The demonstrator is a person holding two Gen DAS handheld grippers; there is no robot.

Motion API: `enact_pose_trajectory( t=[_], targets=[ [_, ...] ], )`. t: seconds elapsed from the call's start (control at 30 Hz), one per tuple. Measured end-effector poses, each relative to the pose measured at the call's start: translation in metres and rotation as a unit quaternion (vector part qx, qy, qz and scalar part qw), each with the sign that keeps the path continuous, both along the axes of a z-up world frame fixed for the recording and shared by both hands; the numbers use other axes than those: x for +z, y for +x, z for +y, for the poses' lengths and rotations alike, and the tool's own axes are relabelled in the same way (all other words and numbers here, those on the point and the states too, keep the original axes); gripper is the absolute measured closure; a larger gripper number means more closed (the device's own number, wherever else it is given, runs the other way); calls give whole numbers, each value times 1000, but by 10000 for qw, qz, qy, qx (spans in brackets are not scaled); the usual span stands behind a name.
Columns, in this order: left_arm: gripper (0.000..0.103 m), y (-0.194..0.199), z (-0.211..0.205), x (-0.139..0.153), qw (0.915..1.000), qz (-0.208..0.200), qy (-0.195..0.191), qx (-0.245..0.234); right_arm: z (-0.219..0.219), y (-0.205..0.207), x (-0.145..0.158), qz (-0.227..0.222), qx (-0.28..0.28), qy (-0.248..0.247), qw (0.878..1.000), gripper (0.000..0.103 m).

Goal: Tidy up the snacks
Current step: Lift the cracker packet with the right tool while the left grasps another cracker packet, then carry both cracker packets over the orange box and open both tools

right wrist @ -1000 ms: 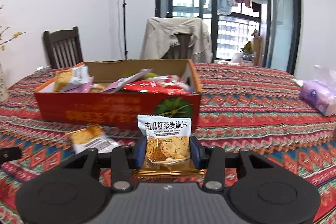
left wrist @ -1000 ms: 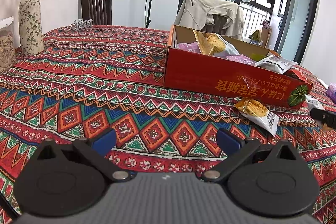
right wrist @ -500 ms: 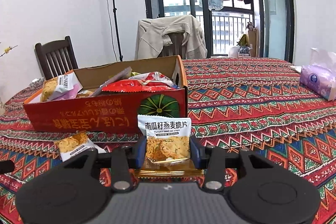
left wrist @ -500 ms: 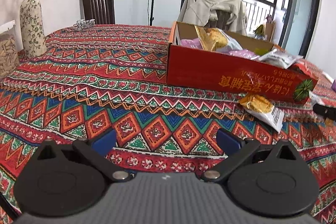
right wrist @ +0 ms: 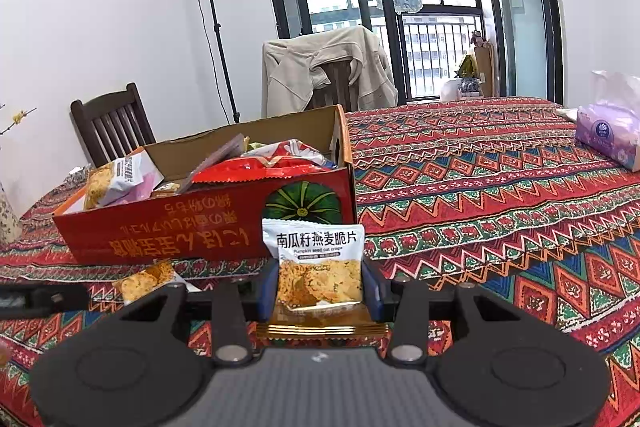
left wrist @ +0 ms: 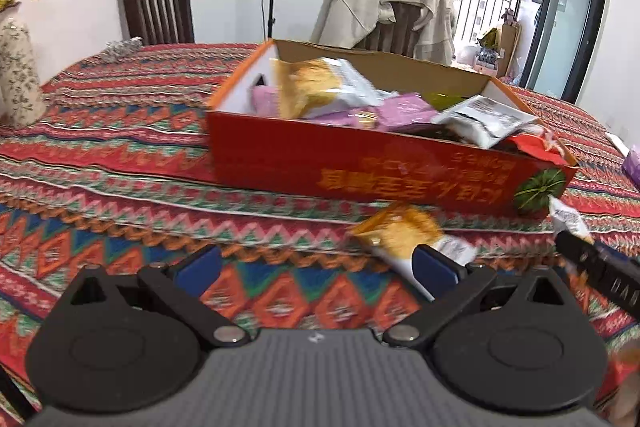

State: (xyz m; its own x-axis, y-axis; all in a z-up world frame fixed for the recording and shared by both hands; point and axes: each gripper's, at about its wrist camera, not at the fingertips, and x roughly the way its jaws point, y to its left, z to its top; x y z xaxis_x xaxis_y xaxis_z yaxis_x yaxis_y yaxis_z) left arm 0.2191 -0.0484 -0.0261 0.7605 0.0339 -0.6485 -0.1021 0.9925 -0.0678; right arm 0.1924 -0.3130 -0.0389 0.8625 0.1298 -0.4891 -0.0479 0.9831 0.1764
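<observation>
Two grippers up: right gripper (right wrist: 318, 293) clamps a crisps packet (right wrist: 316, 267). Left gripper (left wrist: 316, 265) hangs wide, empty, near a second packet (left wrist: 404, 233) beside the box (left wrist: 360, 167).

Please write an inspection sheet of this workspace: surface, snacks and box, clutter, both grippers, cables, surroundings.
Surface: table with patterned red cloth.
Job's things: red cardboard box, open, holding several snack packets; one oat crisp packet in the right gripper; one loose packet on the cloth in front of the box.
Clutter: purple tissue pack at the right; floral vase at the left.
Grippers: left gripper open, nothing between its pads, near the loose packet; right gripper shut on the oat crisp packet.
Cables: one runs down the lamp stand.
Surroundings: dark wooden chair, a jacket-draped chair, glass balcony doors with hanging laundry.
</observation>
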Motion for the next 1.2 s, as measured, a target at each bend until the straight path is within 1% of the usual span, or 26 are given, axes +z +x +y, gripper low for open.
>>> enact_pose_trajectory(
  t=[0.13,0.3,0.4,0.47,0.57,0.63,0.73,0.8,0.83,0.87,0.9,0.93,0.97,1.13,1.2],
  targets=[
    [0,16,-24,-4,9999,141,75,55,-2,0,0,-20,11,80,10000,61],
    [0,30,-39,-11,9991,362,89,181,-4,0,-1,-57,-32,126,9999,61],
    [0,37,-41,-15,9985,455,-80,302,-5,-1,-1,-78,-45,143,9999,61],
    [0,42,-44,-16,9981,474,-119,379,-6,-2,0,-98,-46,166,9998,61],
    [0,50,-50,-18,9974,502,-26,517,-6,-2,0,-105,-17,192,9998,61],
    [0,53,-54,-21,9974,508,3,517,-6,-3,0,-117,-4,207,9997,61],
    [1,51,-59,-26,9976,438,235,485,-7,-3,-1,-109,8,225,9997,61],
    [6,48,-60,-26,9973,416,346,495,-6,-3,-1,-103,29,245,9996,61],
    [13,47,-59,-25,9974,395,330,503,-6,-3,-1,-105,37,247,9996,61],
    [22,45,-57,-24,9975,372,329,505,-7,-3,0,-108,43,253,9996,61],
    [27,42,-55,-22,9977,345,330,486,-8,-3,0,-112,49,263,9996,61],
    [35,41,-54,-21,9979,330,326,463,-8,-3,0,-114,56,270,9996,61],
    [40,38,-51,-20,9981,318,311,437,-7,-4,0,-115,63,268,9996,61],
    [51,28,-42,-19,9991,196,272,277,-6,-5,1,-162,104,268,9995,61],
    [52,25,-40,-19,9992,152,279,224,-5,-5,1,-175,123,266,9994,61]
  ],
)
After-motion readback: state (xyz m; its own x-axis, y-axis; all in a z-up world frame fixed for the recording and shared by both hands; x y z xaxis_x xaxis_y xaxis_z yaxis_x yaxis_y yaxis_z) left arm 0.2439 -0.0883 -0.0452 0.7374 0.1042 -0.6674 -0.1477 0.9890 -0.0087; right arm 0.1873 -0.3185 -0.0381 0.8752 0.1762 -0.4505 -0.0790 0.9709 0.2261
